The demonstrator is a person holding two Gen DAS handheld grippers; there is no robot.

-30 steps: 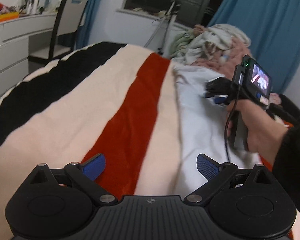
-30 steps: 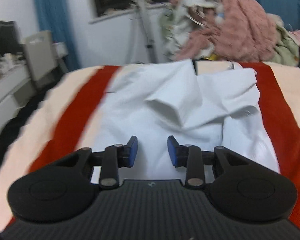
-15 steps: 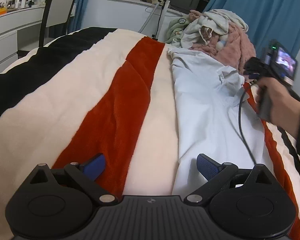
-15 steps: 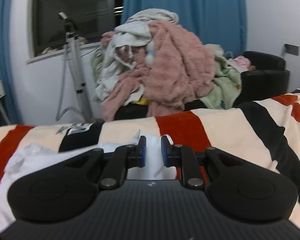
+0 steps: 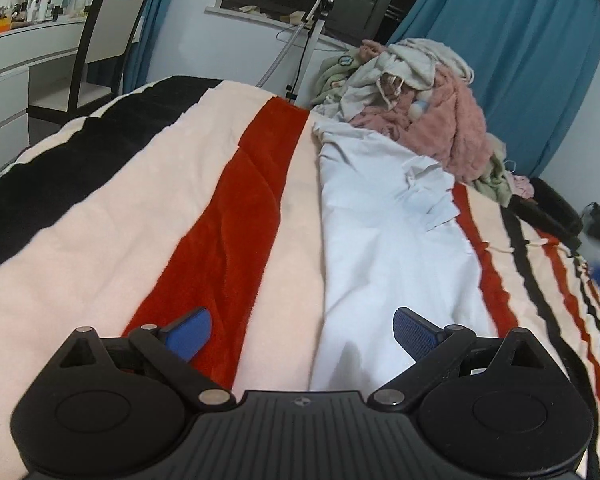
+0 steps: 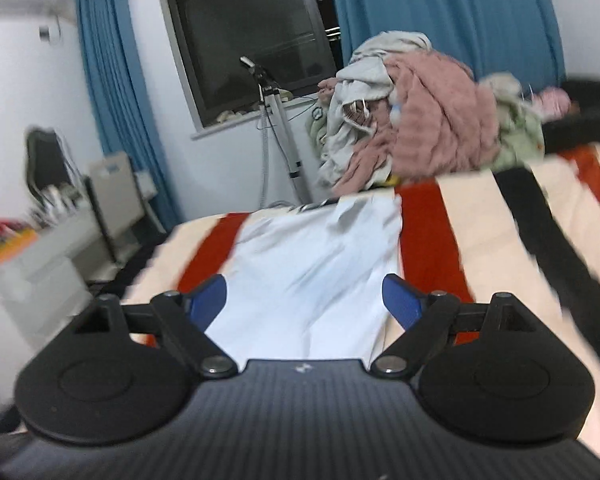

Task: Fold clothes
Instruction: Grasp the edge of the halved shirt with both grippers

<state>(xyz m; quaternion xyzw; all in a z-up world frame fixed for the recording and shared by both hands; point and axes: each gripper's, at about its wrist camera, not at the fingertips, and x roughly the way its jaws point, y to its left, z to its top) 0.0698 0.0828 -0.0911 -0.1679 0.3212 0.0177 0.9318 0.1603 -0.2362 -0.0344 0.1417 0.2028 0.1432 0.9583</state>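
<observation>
The right gripper [image 6: 303, 294], pressed nearly together at the shirt's [image 5: 384, 232] far edge half a second ago, now hangs spread and empty above the near end. The left gripper [image 5: 303, 330] stays spread and empty over the blanket [image 5: 228, 216]. The shirt lies in a long narrow strip with a sleeve tucked over it, so one lengthwise fold looks laid; the pile [image 5: 420, 92] waits behind.

Pale white-blue cotton garment [image 5: 384, 236], plain, no print visible. Fleece bed blanket [image 5: 228, 216] striped lengthwise: cream, rust-red, black bands; thinner red and black stripes on its right side. Heap of unfolded clothes [image 5: 432, 112]: fluffy dusty-pink piece, off-white, pale green. Teal-blue curtains [image 5: 512, 48]. White chair with black frame [image 5: 108, 36]. Left tongs [image 5: 302, 334] and right tongs [image 6: 305, 300]: black bodies, blue textured finger pads [image 5: 414, 334].
</observation>
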